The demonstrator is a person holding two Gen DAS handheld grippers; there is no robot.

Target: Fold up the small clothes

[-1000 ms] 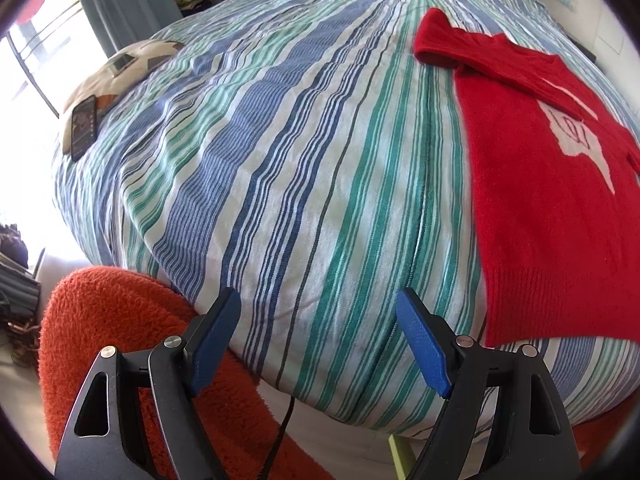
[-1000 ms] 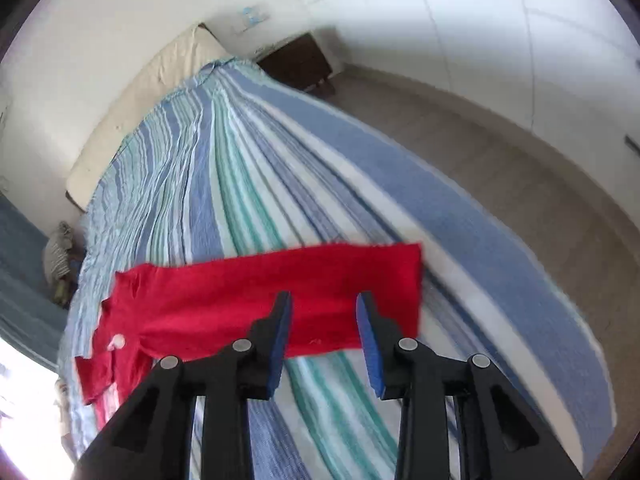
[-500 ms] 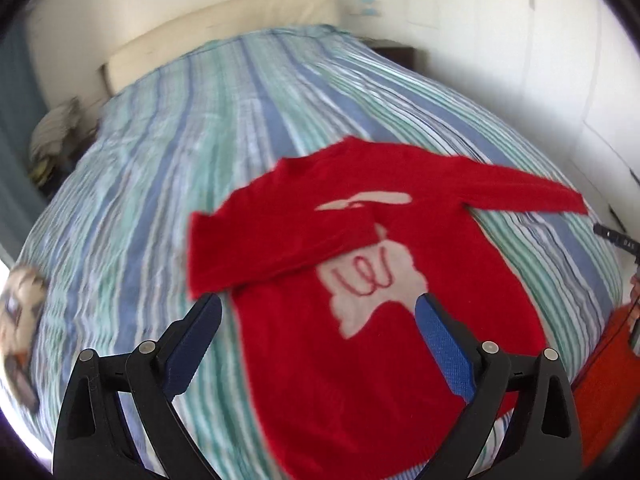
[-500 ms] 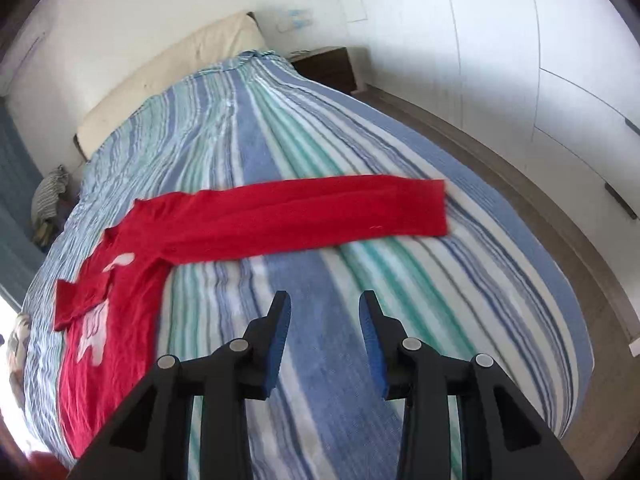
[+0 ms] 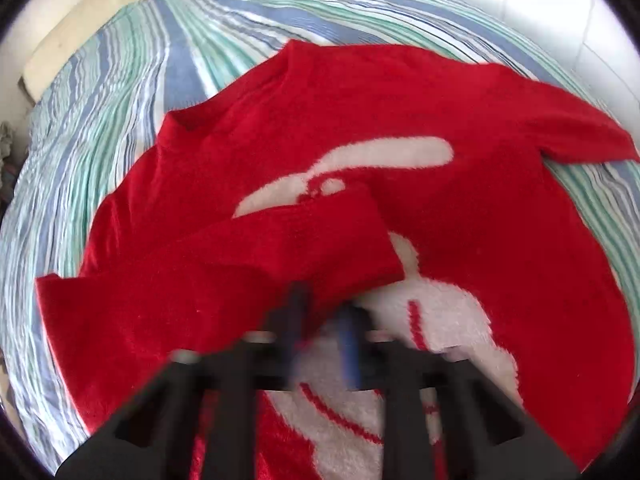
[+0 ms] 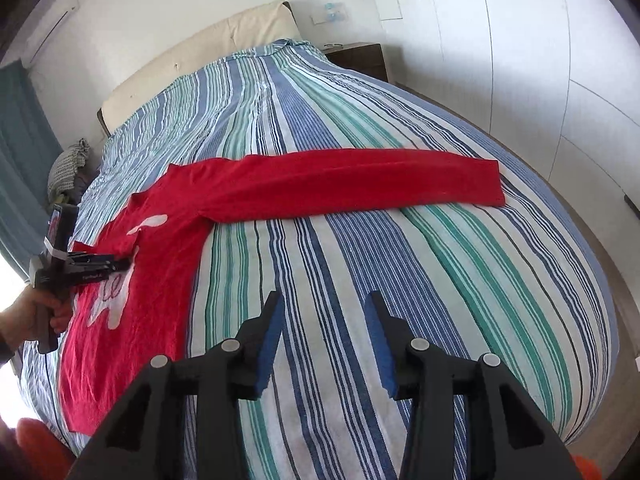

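A red sweater (image 5: 460,216) with a white bunny (image 5: 424,320) is laid flat on a striped bed (image 6: 400,280). One sleeve (image 5: 224,280) is folded across the chest, and its cuff end sits right at the tips of the left gripper (image 5: 320,320). The left jaws have just been snapped closed, and they're seen almost together in the left wrist view, though that part is badly blurred. Red knit seems to be caught between the blue pads (image 5: 348,344), right at the lower edge of the cuff, but a real pinch can't be confirmed from the blur. From the right wrist view the left gripper (image 6: 120,262) is seen side-on, closed, tips lying on the sweater (image 6: 160,248) near the bunny, held by a hand (image 6: 28,316).

The right gripper (image 6: 326,340) is hung over bare striped bedding, jaws parted and just widened a bit, nothing between them. The other sleeve (image 6: 360,184) is stretched out straight well ahead of those jaws, its cuff ahead and to the right, near the bed's edge. The sweater body is off to the left of them. A cream headboard (image 6: 200,56) and a dark nightstand (image 6: 360,60) are seen far ahead.
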